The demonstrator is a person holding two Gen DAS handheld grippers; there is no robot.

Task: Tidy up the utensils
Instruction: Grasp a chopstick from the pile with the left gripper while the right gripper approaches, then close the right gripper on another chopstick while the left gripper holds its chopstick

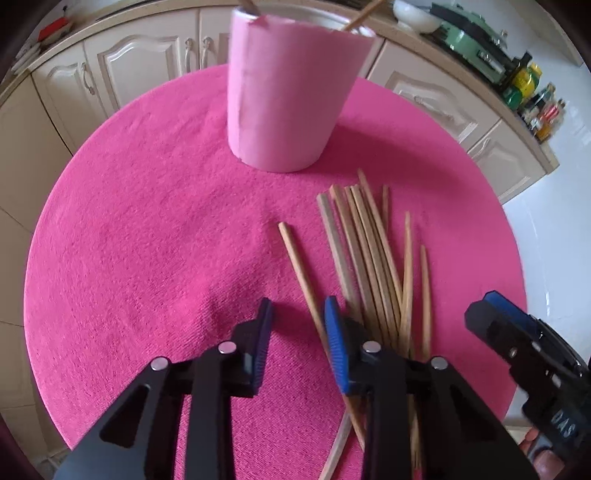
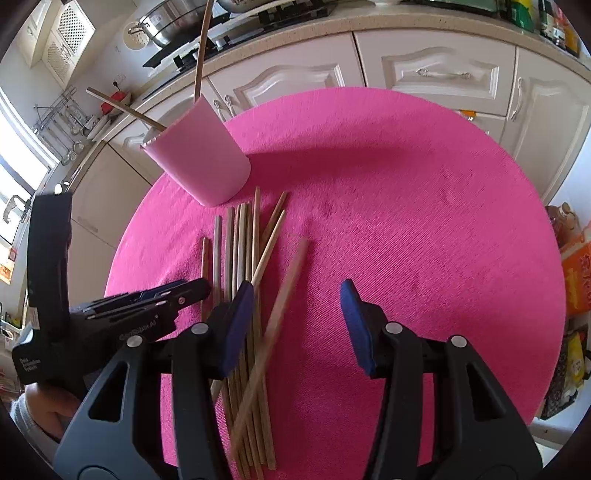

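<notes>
Several wooden chopsticks [image 1: 369, 258] [image 2: 243, 251] lie in a loose pile on the round pink tablecloth [image 1: 147, 240] [image 2: 406, 221]. Behind them stands a pink cup [image 1: 284, 99] [image 2: 203, 166] with two chopsticks [image 2: 201, 48] in it. My left gripper [image 1: 299, 336] [image 2: 199, 288] is low over the pile's left side. One separate chopstick [image 1: 299, 266] runs between its fingers, close to the right pad, and the left pad stands apart from it. My right gripper [image 2: 297, 325] [image 1: 485, 306] is open over the pile's right side, and a blurred, slanted chopstick [image 2: 284, 295] crosses between its fingers untouched.
Cream kitchen cabinets [image 1: 140, 59] [image 2: 439, 74] curve behind the table under a counter with a stove and pots [image 2: 173, 22]. Bottles and jars [image 1: 532, 88] stand at the counter's right end. A hand [image 2: 55, 406] shows at the lower left.
</notes>
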